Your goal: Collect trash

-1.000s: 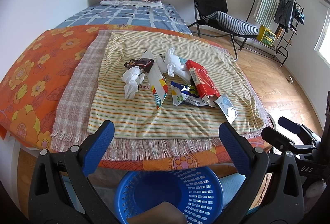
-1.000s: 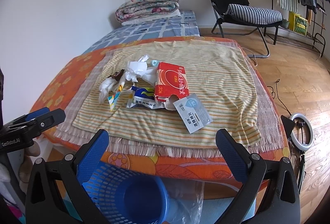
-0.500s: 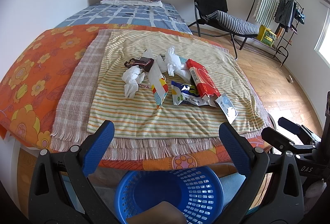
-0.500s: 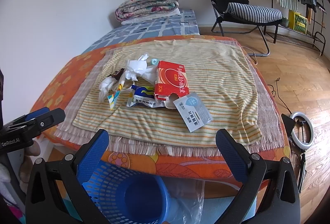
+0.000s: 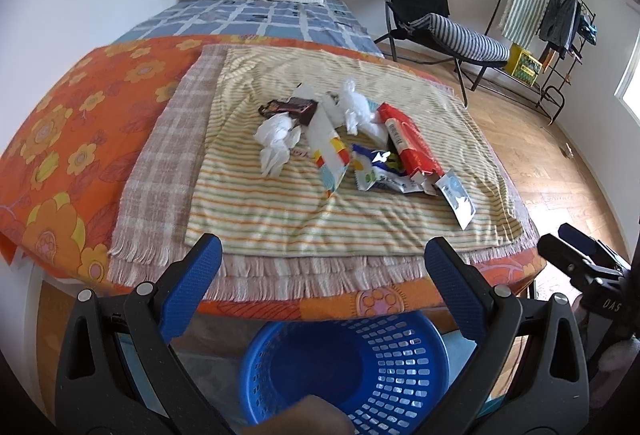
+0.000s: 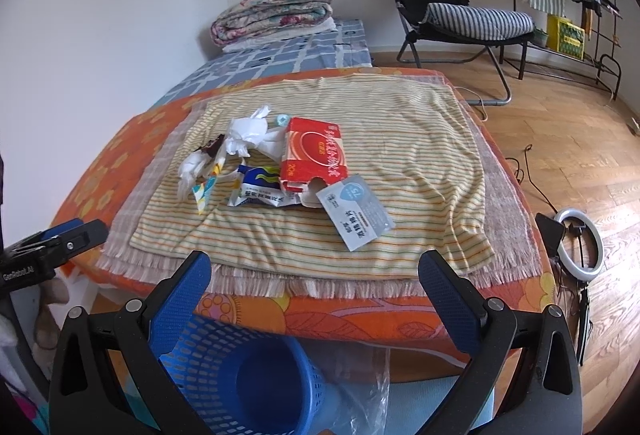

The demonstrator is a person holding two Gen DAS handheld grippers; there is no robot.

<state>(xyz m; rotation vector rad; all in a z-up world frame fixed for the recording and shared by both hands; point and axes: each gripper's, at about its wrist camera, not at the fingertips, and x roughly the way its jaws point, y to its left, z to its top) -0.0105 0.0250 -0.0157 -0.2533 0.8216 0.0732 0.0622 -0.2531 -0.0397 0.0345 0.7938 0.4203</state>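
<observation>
Left hand-held gripper is spread wide w/ nothing between its blue pads, held off the near edge of the worktop, above the blue basket. Right hand-held gripper is likewise wide open and empty, also short of the near edge, w/ the blue basket below and to its left.

Trash sits in 1 loose cluster mid-worktop on the striped towel: red carton, blue-white wrapper touching its near-left corner, pale sachet just nearer on the right, crumpled white tissue behind-left, 2nd tissue wad at far left of the pile, dark wrapper behind it, white-and-multicolour packet between wad and blue-white wrapper. Neither gripper touches any of it.
</observation>
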